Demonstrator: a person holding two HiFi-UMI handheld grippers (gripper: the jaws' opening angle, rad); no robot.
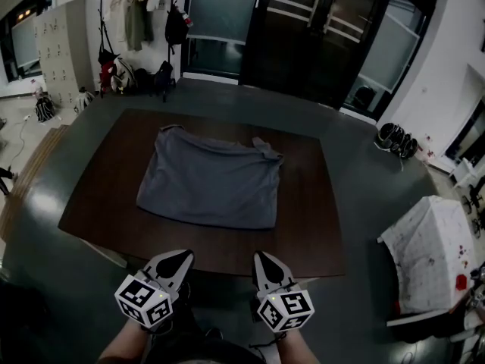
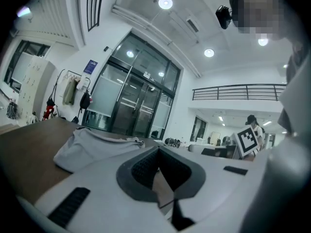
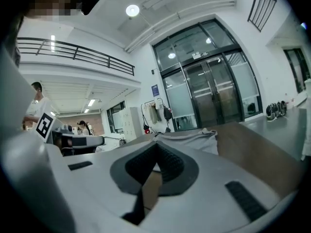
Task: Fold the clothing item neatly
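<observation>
Both left gripper point(image 1: 180, 258) and right gripper point(image 1: 263, 258) have fingers pressed together, empty, clear of the grey shirt point(image 1: 208, 177).

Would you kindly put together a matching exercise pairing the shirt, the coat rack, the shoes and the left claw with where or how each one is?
1 shirt
2 coat rack
3 shoes
4 left claw

A shut and empty
B spread on the table
C at the right, off the table
D standing at the back left

Pairs: 1-B, 2-D, 3-C, 4-A
</observation>
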